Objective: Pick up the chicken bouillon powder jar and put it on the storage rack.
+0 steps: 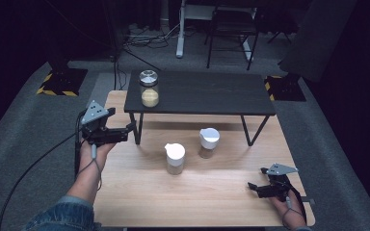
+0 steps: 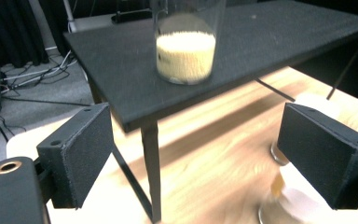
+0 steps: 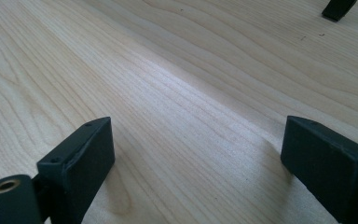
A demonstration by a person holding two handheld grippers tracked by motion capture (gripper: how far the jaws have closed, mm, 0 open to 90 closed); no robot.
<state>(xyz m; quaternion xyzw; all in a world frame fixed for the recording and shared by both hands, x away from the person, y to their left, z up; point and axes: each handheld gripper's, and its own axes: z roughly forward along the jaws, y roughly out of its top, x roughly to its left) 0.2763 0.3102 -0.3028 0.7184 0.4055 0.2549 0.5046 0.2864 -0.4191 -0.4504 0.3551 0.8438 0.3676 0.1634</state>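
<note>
A dark room with grey carpet surrounds a light wooden table [image 1: 212,192], on whose far part stands a low black shelf with thin metal legs [image 1: 207,94]; cables and a chair frame lie on the floor beyond.

Nearest, at the right near corner of the wooden table, the right gripper [image 1: 253,186] rests low over the bare wood, its jaws spread apart with nothing between them; the right gripper view [image 3: 196,154] shows wood grain between the two black pads.

Farther in, at the left edge of the table, the left gripper [image 1: 131,127] is held above the wood, pointing right toward the near left leg of the black shelf. Its jaws stand released and empty. In the left gripper view [image 2: 191,154] they frame the shelf's corner.

Near the middle of the table stand two small glass jars with white lids: one [image 1: 175,158] nearer and to the left, the other [image 1: 208,142] just beyond and to the right, both well to the right of the left gripper.

Farthest, on the left end of the black shelf, stands one clear glass jar with a silver metal lid and pale yellow grains [image 1: 149,89] in its lower part, above and beyond the left gripper's tips, not touched; in the left gripper view [image 2: 185,56] it stands beyond the jaws.

Counted: three jars, two grippers, one shelf.
</note>
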